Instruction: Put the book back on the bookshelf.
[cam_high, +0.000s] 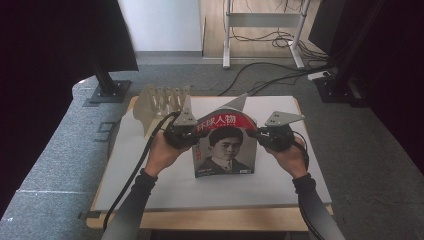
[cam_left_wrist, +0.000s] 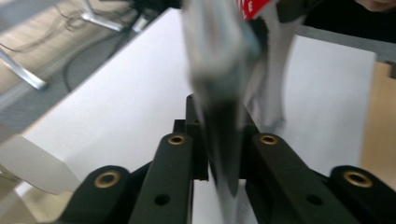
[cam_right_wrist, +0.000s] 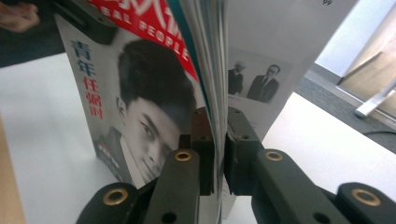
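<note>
A magazine (cam_high: 225, 150) with a red title band and a portrait on its cover stands upright at the middle of the white table (cam_high: 150, 185), its bottom edge near the surface and its top bowed. My left gripper (cam_high: 192, 136) is shut on its left edge, where the pages (cam_left_wrist: 219, 70) run blurred between the jaws of the left gripper (cam_left_wrist: 219, 112). My right gripper (cam_high: 256, 135) is shut on its right edge. In the right gripper view the cover (cam_right_wrist: 140, 107) lies left of the right gripper (cam_right_wrist: 217, 121), with an inner page to the right.
A slotted metal rack (cam_high: 162, 102) stands at the table's back left, just behind my left hand. A black monitor stand (cam_high: 107, 87) and cables (cam_high: 270, 75) are on the floor beyond the table. A wooden edge runs along the table's front.
</note>
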